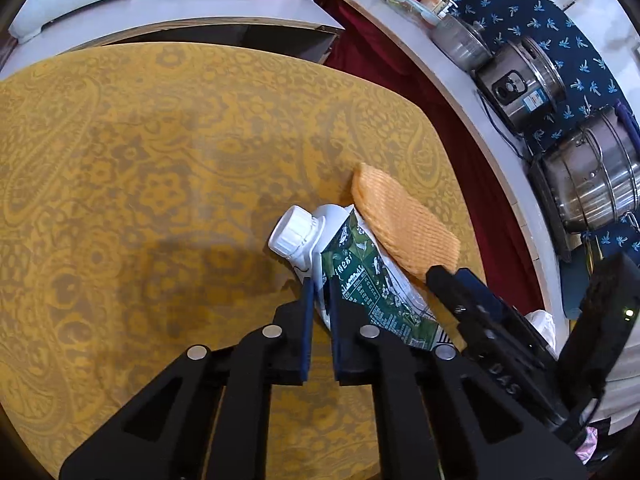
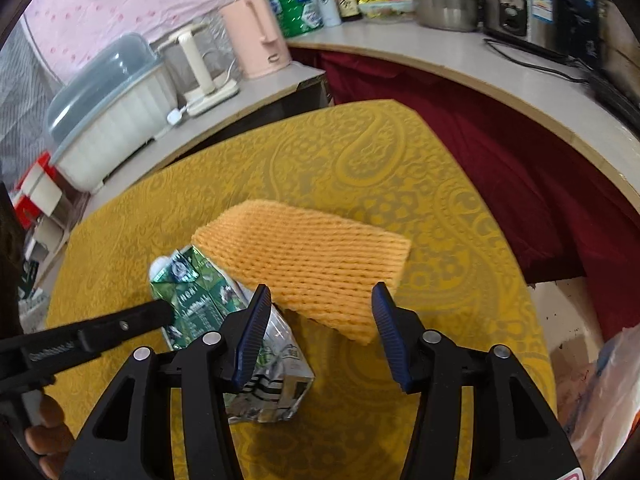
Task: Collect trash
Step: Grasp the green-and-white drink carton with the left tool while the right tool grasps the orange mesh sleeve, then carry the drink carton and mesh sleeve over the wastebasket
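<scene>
A crushed green-and-white carton with a white screw cap is seen lying on its side on a table spread with a yellow paisley cloth. The left gripper is closed tight on a thin white fold of the carton near its neck — only that flattened edge is pinched between the blue pads. An orange foam net sleeve lies just beside the carton, its near end overlapping the carton's top. The right gripper is held about half open around the sleeve's near edge; no contact by its pads can be made out. Steel pots are ranged along a counter behind.
</scene>
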Tool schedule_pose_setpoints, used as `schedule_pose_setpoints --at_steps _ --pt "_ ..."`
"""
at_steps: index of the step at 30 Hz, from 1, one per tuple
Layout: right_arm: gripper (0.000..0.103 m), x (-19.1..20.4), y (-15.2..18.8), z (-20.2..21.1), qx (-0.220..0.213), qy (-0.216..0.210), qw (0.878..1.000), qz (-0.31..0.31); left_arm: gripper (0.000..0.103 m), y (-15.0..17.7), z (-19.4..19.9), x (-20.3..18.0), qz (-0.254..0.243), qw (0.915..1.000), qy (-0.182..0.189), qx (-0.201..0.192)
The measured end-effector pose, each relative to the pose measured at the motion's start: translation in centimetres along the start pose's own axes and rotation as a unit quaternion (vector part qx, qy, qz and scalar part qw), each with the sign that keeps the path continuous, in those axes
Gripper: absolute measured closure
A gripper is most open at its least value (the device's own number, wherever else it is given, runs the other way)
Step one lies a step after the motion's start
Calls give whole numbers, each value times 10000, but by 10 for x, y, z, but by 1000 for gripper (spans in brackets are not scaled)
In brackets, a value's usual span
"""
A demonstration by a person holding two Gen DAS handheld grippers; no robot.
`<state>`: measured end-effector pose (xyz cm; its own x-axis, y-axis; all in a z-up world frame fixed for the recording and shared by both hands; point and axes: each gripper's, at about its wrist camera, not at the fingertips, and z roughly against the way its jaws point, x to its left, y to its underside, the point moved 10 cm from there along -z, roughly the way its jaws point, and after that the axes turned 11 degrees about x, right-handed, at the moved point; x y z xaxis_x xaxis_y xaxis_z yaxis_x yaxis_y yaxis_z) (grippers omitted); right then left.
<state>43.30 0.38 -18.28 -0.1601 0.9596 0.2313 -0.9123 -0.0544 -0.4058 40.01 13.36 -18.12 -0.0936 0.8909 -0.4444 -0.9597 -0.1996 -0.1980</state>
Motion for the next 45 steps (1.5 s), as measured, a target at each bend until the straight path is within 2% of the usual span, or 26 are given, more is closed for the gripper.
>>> schedule_pose_setpoints --at_steps 3,4,5,7,9,10,17,18,20,22,27,30,31,33,34,35,41,45 --pt "59 3 0 -7 25 287 9994 195 94 0 1 2 -7 10000 35 11" --pt "66 3 0 -8 44 381 9990 237 90 0 1 2 -12 10000 9 -8" --pt "78 3 0 -7 53 414 9988 255 86 0 1 2 9 10000 -28 -19" --pt "88 0 2 -6 93 355 9991 212 62 3 -2 -1 55 10000 28 28" --pt "93 -2 4 -6 127 228 9996 131 54 4 -5 -5 135 9999 77 40" --pt "94 -2 5 -5 134 202 9996 123 53 5 -9 -9 135 9998 111 78" --pt "102 8 28 1 278 -120 9995 80 56 3 -23 -27 -26 9999 43 97" --pt "102 9 31 2 303 -135 9994 34 59 5 -24 -28 -33 9999 31 115" --pt "102 8 41 2 375 -140 9992 -41 73 9 -24 -31 -77 9998 42 151" --pt "102 6 52 3 388 -207 9990 -125 74 17 -26 -36 -115 9993 212 280" --pt "102 2 68 20 294 -392 9983 -302 81 33 -14 -44 -257 9989 270 266" --pt "99 -1 73 43 112 -423 9984 -369 82 40 -4 -40 -249 9991 266 235" --pt "95 -5 74 54 -11 -405 9983 -411 83 42 0 -37 -231 9992 237 214" --pt "81 -11 77 69 -126 -403 9981 -454 83 43 5 -35 -214 9994 231 163" --pt "69 -15 79 77 -226 -347 9979 -489 83 43 7 -34 -189 9995 207 154" --pt "62 -18 80 84 -306 -283 9979 -496 83 45 8 -32 -160 9996 177 158" --pt "51 -38 62 89 -602 147 9975 -339 83 48 11 -35 -261 9995 -16 157" --pt "51 -42 50 63 -335 -10 9988 -345 83 49 7 -41 -352 9992 -79 181"
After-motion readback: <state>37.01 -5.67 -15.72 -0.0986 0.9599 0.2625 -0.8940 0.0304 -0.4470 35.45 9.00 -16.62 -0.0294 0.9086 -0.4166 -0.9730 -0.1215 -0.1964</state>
